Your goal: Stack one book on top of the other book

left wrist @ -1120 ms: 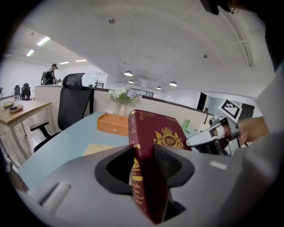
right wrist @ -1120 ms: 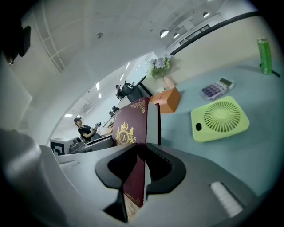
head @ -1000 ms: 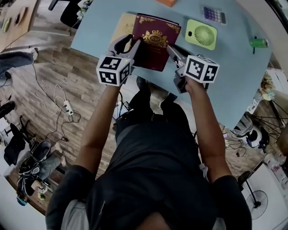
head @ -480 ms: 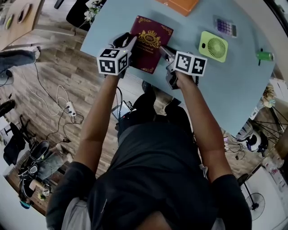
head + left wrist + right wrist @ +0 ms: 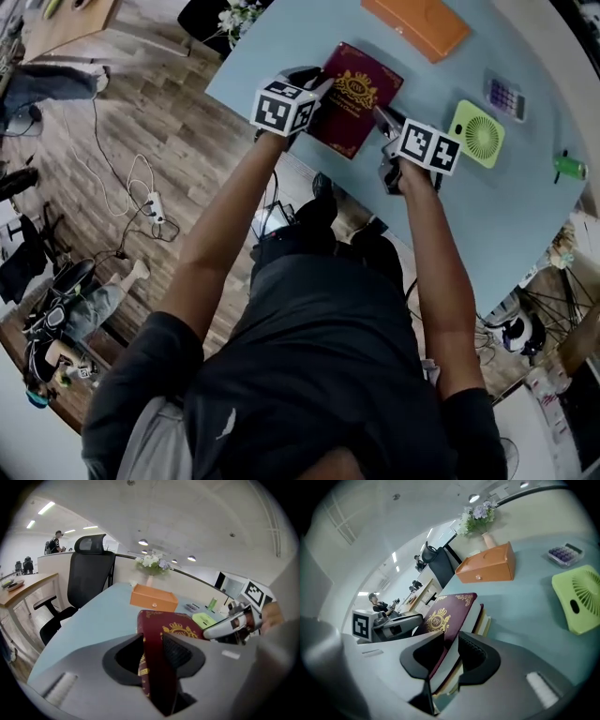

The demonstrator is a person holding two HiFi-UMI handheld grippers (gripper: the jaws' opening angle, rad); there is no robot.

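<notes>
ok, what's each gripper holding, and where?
Both hold the maroon book: the left gripper's jaws clamp its spine edge, the right gripper's jaws clamp the opposite, page-side edge.

A maroon book (image 5: 356, 94) with a gold crest is lying on top of a tan book (image 5: 487, 622), both sitting near the blue tabletop's (image 5: 487, 206) edge.

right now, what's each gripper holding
The left gripper is shut on the maroon book.
The right gripper is shut on the same maroon book, at its opposite edge.
</notes>
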